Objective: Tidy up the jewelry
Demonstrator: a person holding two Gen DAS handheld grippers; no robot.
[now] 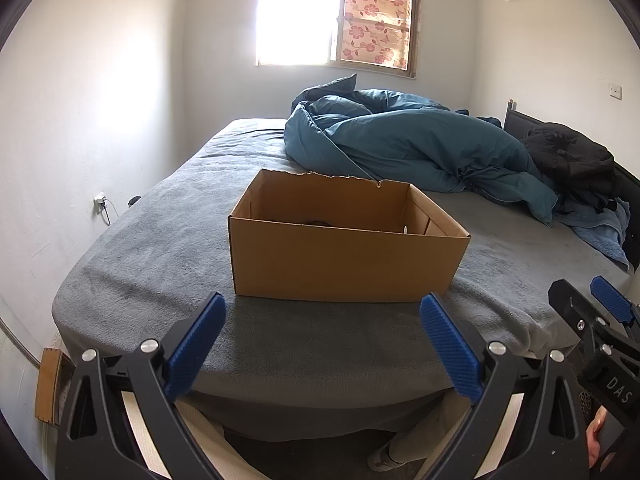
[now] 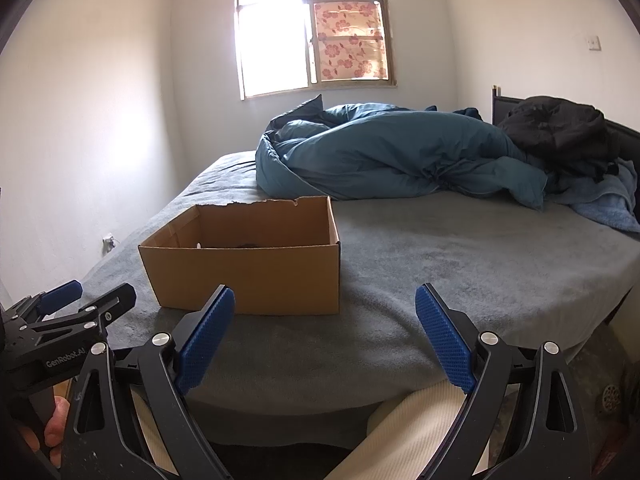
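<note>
An open brown cardboard box [image 1: 344, 264] stands on the grey bed; it also shows in the right wrist view [image 2: 248, 276]. A dark item [image 1: 318, 222] and a small white item [image 1: 405, 229] just show over its rim inside; the rest of its inside is hidden. My left gripper [image 1: 324, 312] is open and empty, near the bed's front edge, short of the box. My right gripper [image 2: 325, 304] is open and empty, in front of the box's right corner. Each gripper shows at the edge of the other's view.
A grey blanket covers the bed [image 1: 132, 264]. A crumpled teal duvet [image 1: 400, 140] lies behind the box, with black clothing [image 1: 568, 156] and a blue towel [image 1: 600, 228] at the far right. White walls and a window [image 1: 336, 20] stand behind. My legs are under the bed's front edge.
</note>
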